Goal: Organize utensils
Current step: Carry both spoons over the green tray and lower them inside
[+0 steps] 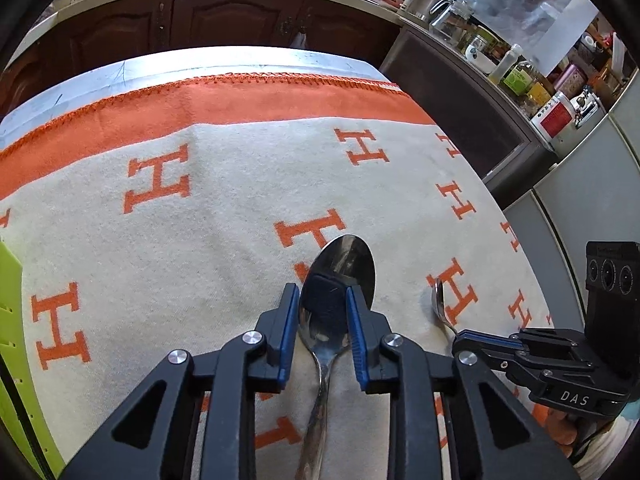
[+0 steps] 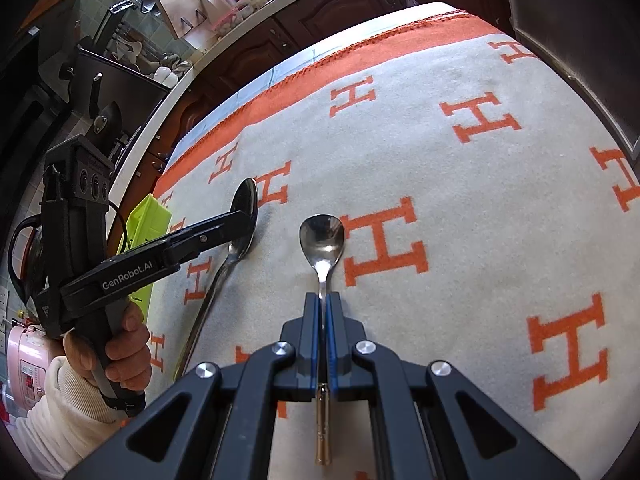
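A large steel spoon (image 1: 338, 276) lies on the H-patterned cloth (image 1: 200, 240), bowl pointing away. My left gripper (image 1: 322, 296) straddles the spoon's bowl with its blue-padded jaws apart, at the bowl's sides; I cannot tell whether they press it. The same spoon (image 2: 244, 204) and left gripper (image 2: 244, 220) show in the right wrist view. My right gripper (image 2: 322, 300) is shut on the handle of a small teaspoon (image 2: 322, 238) with a gold handle end, bowl forward just over the cloth. The teaspoon bowl (image 1: 439, 300) and right gripper (image 1: 460, 336) show at the right of the left wrist view.
A lime-green organizer tray (image 2: 146, 220) sits at the table's left edge, also showing in the left wrist view (image 1: 12, 320). Dark wooden cabinets (image 1: 200, 12) and a cluttered counter (image 1: 520, 72) lie beyond the table. A dark appliance (image 1: 460, 120) stands by the table's right edge.
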Motion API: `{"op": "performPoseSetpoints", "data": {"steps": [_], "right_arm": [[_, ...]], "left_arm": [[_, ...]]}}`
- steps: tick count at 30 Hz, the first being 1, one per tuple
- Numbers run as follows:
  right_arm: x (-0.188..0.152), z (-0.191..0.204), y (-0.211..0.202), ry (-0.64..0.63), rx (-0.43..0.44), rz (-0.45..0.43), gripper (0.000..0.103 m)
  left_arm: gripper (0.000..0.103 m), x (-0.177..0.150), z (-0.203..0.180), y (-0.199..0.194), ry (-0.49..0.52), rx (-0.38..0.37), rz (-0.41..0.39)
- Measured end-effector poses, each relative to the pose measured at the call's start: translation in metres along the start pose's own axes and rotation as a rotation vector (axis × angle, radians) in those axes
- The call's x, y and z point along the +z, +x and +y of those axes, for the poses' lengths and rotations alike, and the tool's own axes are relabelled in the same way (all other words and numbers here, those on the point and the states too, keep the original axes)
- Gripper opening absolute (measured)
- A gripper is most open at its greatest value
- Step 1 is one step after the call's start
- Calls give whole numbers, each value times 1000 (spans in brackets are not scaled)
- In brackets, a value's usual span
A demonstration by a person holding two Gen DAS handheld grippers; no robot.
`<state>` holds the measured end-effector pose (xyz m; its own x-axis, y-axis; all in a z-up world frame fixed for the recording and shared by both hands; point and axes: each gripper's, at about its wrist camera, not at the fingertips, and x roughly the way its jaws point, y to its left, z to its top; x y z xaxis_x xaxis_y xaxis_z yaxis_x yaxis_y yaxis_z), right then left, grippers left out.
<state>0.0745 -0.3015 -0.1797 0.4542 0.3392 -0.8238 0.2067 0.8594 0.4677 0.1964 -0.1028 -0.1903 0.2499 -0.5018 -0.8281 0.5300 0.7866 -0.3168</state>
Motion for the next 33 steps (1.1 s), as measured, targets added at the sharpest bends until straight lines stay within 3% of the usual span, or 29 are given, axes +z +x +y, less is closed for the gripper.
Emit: {"op": "performPoseSetpoints", "data": {"steps": [3, 10, 13, 17, 25, 33], "right_arm": [[-1, 1, 0, -3, -2, -2, 4], [-2, 2, 0, 0, -2, -3, 4], [-2, 2, 0, 4, 2, -2, 4], [-1, -2, 0, 22, 16, -2, 4], [-6, 1, -5, 33, 38, 9, 4], [-16, 31, -16, -13, 91, 15, 4]], "left_arm": [[19, -1, -15, 2, 64, 72, -3], [15, -3, -49, 8, 172, 117, 10], [9, -6, -58, 8, 188, 120, 13], [2, -9, -61, 2, 135, 129, 3], [0, -28, -48, -18, 31, 100, 11], [0, -56, -30, -74, -51, 98, -54]]}}
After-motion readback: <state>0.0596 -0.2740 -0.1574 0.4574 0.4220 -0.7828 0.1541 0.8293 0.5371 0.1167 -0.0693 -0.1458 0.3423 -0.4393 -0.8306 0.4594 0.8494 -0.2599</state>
